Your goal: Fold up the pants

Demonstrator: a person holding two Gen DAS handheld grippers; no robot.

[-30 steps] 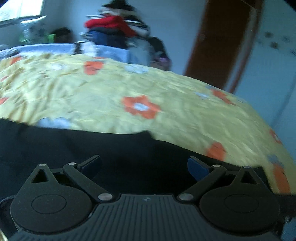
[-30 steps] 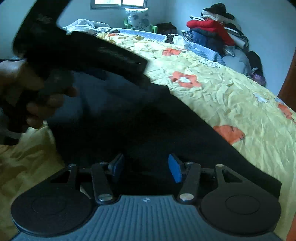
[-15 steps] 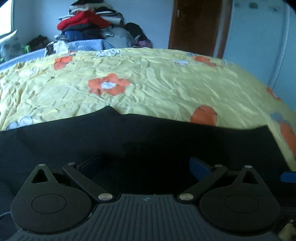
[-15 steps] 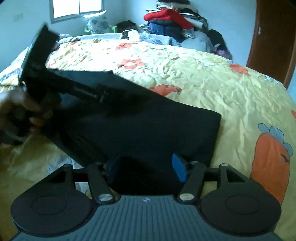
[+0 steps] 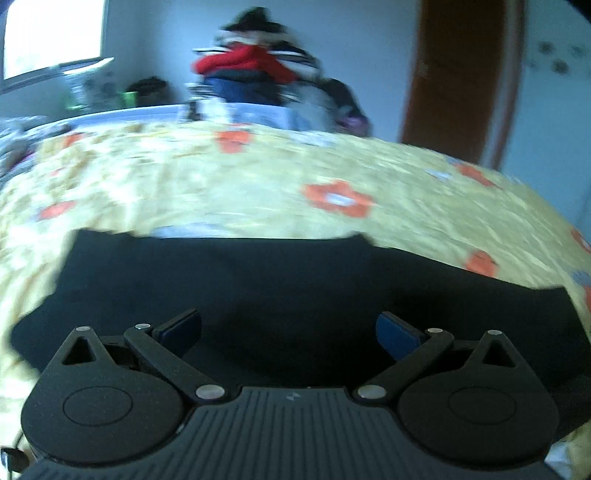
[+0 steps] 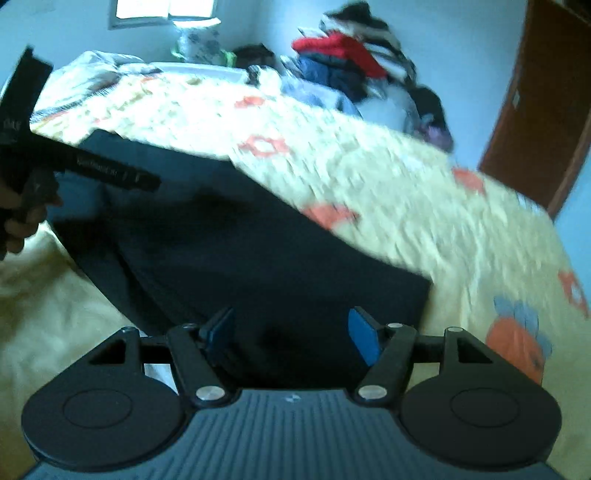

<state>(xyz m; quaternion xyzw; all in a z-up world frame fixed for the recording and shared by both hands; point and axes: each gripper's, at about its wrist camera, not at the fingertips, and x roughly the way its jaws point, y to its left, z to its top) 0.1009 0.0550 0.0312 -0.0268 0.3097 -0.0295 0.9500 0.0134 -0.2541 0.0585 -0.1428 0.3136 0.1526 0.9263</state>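
Observation:
The black pants (image 5: 288, 284) lie flat and folded on the yellow flowered bedspread (image 5: 258, 192). My left gripper (image 5: 289, 334) is open and empty, just above the near part of the pants. In the right wrist view the pants (image 6: 258, 251) stretch from upper left to lower right. My right gripper (image 6: 291, 334) is open and empty above their near end. The left gripper's body (image 6: 85, 166) and the hand holding it show at the far left, over the pants' other end.
A pile of clothes (image 5: 255, 77) with a red garment is stacked beyond the bed's far edge. A brown door (image 5: 458, 74) stands at the right. A window (image 6: 162, 11) and pillows (image 6: 199, 40) are at the far end of the bed (image 6: 424, 206).
Both views have swung and are blurred by motion. The left gripper has turned left, so more of the pants' left edge shows. Both grippers stay open above the pants.

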